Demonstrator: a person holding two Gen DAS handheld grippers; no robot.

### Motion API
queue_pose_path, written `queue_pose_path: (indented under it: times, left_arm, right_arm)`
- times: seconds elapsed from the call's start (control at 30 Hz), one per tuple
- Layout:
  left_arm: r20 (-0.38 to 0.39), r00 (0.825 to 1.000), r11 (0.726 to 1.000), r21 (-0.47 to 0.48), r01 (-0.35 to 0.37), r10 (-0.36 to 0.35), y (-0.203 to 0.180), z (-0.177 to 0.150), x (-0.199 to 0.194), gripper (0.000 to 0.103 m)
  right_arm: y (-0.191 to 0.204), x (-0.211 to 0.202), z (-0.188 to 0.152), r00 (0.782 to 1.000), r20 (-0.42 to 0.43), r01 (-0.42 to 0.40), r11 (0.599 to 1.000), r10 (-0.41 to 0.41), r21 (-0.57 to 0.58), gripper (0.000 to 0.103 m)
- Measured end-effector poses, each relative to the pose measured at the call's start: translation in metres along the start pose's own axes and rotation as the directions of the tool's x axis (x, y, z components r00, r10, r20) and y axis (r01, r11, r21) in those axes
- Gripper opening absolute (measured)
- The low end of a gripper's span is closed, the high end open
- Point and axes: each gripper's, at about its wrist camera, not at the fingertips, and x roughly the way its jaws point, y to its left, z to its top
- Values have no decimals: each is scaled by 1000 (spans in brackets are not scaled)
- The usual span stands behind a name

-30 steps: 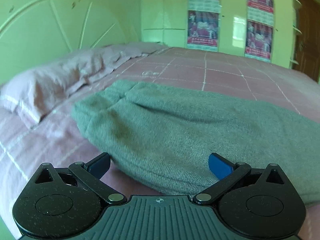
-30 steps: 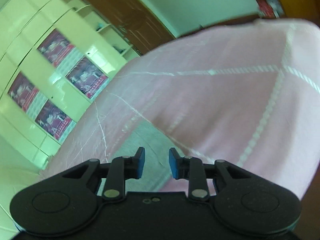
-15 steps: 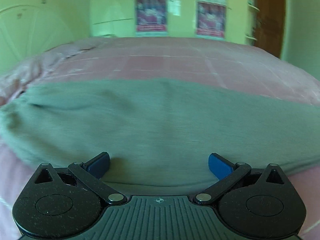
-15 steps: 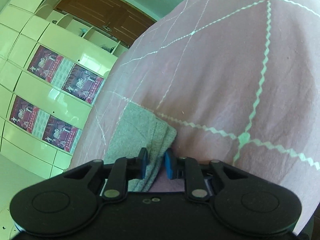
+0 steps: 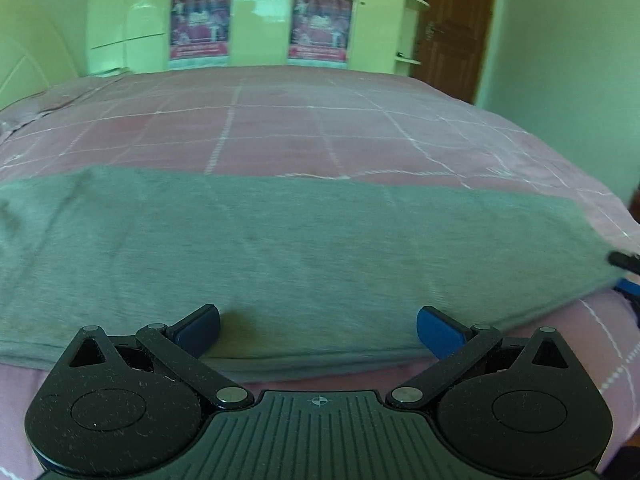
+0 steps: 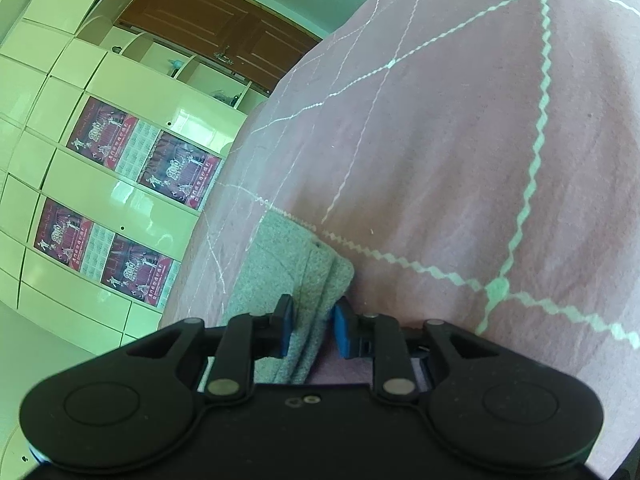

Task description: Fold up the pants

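Note:
The grey pants [image 5: 304, 248] lie flat across the pink bed, folded lengthwise, stretching left to right in the left wrist view. My left gripper [image 5: 318, 328] is open and hovers over the pants' near edge, holding nothing. My right gripper [image 6: 313, 326] is shut on the cuff end of the pants [image 6: 292, 268], with the layered fabric pinched between its blue pads. The right gripper's tip also shows at the far right of the left wrist view [image 5: 626, 276], at the pants' right end.
The pink bedspread [image 5: 280, 128] with white grid lines covers the bed. A pale wardrobe with posters [image 5: 260, 20] stands behind it. A brown door [image 5: 452, 32] is at the back right. The bed edge falls away at the right.
My left gripper has swung right along the pants from the waist end, staying open. My right gripper has come down on the cuff end and closed on it.

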Motion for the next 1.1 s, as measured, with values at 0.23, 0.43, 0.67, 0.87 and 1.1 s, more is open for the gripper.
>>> queue_pose_path:
  times: [0.23,0.43,0.67,0.87,1.1]
  left_arm:
    - [-12,999,997,61,-51,51,-20,-4,0,103]
    - [-8,999,998,48,-45,45,-17,-4,2,103]
    - [-7,999,998,42,-40,40,-12,-1,10,103]
    - [-2,999,998,41,-38,38,-10,-2,10,103]
    - [5,999,999,40,-35,34,-9,-3,11,103]
  right_arm:
    - [7,-3,1,1000,8,-11,999,11,-49,16]
    - [1,-6,2,999,24,-34,999,34,-10,17]
    - [6,-8,-2,999,40,-3,999,4,-45,12]
    - [5,-7,-4,999,49,27,999,-24,-47,13]
    - [4,-6,-4,999,25,31,998,-29,-59,11]
